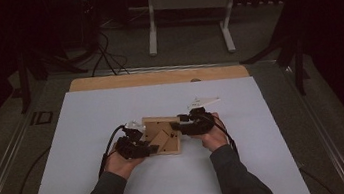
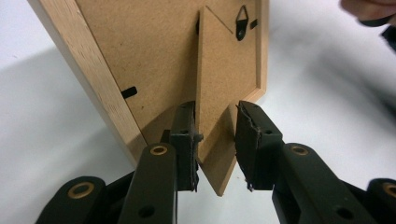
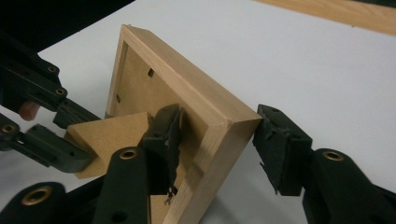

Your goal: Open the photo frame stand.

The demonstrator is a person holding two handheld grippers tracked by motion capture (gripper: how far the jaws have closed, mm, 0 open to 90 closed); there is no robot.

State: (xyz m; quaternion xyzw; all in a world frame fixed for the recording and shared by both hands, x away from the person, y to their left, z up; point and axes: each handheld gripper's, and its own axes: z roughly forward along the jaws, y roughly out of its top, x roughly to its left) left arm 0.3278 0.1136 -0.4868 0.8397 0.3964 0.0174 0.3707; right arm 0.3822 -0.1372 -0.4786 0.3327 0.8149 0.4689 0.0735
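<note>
At centre-left of the high view my left gripper (image 1: 150, 147) meets the wooden picture frame (image 1: 173, 150), which lies back-side up in the middle of the white table sheet (image 1: 87, 123). In the left gripper view, the fold-out stand (image 2: 219, 93) of the frame rises between my jaws; the left pad touches it, the right pad sits just apart, so the grip is loose rather than clenched. At centre-right, my right gripper (image 1: 176, 124) straddles the frame's corner (image 3: 233, 126): one jaw inside against the backing, the other just clear of the outer edge, spread apart.
</note>
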